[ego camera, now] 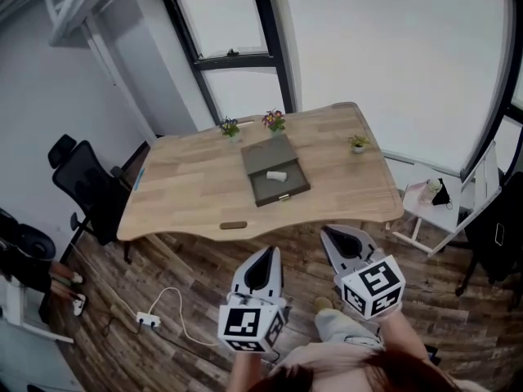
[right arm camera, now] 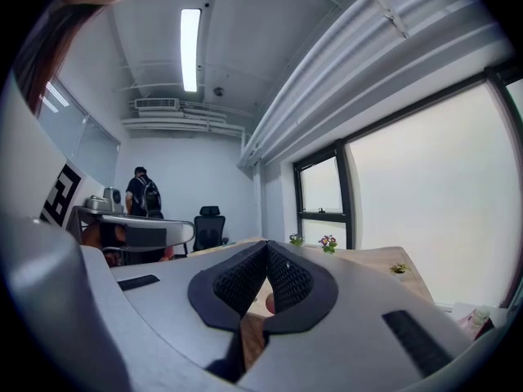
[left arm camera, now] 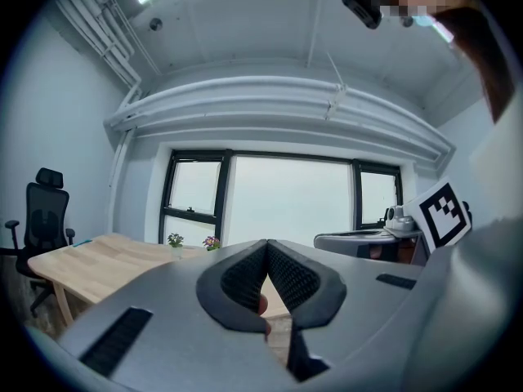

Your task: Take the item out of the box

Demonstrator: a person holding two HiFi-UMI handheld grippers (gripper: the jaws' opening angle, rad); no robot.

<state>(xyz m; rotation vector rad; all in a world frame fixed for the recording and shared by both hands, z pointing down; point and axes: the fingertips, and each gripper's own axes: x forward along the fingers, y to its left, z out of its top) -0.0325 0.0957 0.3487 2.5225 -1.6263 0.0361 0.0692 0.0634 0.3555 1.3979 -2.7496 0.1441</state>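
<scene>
Clenched and empty, left gripper point(ego camera: 265, 253) and right gripper point(ego camera: 332, 235) face the small white cylinder point(ego camera: 276, 175) lying crosswise in the flat dark-grey box point(ego camera: 286, 192) well ahead.

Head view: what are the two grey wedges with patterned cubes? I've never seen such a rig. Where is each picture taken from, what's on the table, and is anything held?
They are two grippers that a person carries and works by hand; the cubes are part of them. The head view comes from a camera on the person's head, looking down at the left gripper and right gripper. The other two pictures come from cameras riding on each gripper, looking along its jaws. Both pairs of jaws are closed, holding nothing. Ahead, a wooden table carries an open dark box with a small white item inside, plus three small potted plants.
</scene>
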